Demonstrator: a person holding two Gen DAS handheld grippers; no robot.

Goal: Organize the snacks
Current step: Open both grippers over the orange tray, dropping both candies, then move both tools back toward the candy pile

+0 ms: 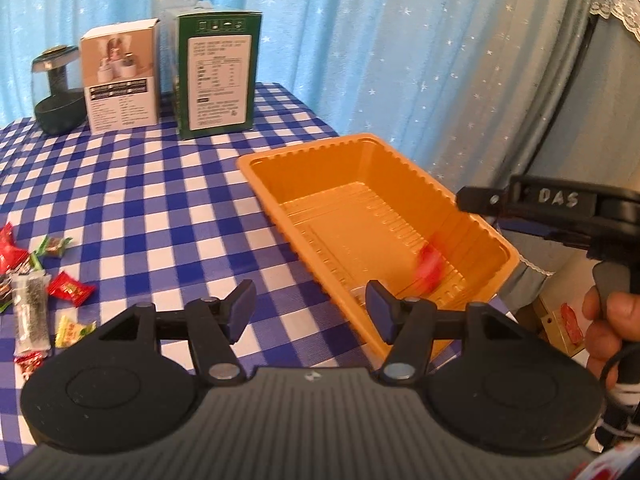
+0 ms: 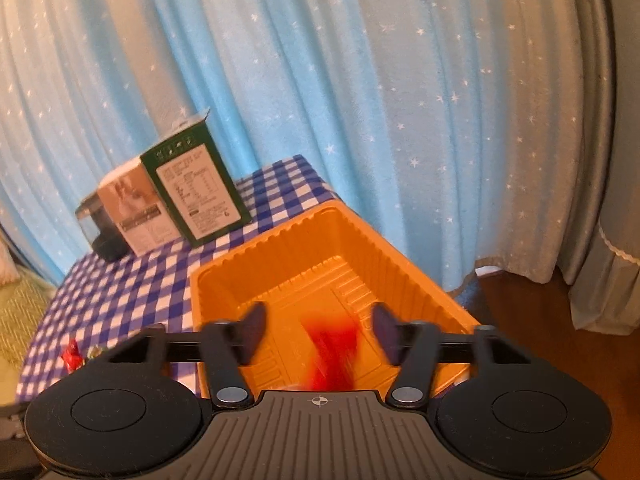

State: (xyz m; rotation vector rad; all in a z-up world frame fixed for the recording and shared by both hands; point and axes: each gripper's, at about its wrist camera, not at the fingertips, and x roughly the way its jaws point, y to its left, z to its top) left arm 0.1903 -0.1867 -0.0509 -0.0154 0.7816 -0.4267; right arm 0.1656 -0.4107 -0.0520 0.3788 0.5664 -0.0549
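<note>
Blue-checked tablecloth, starry blue curtain, orange tray, both claws apart, empty.

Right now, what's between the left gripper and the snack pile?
Only bare checked tablecloth separates the left gripper from the snack pile, seen in the left wrist view.

"DAS" handwritten on right claw body; box print illegible.
</note>
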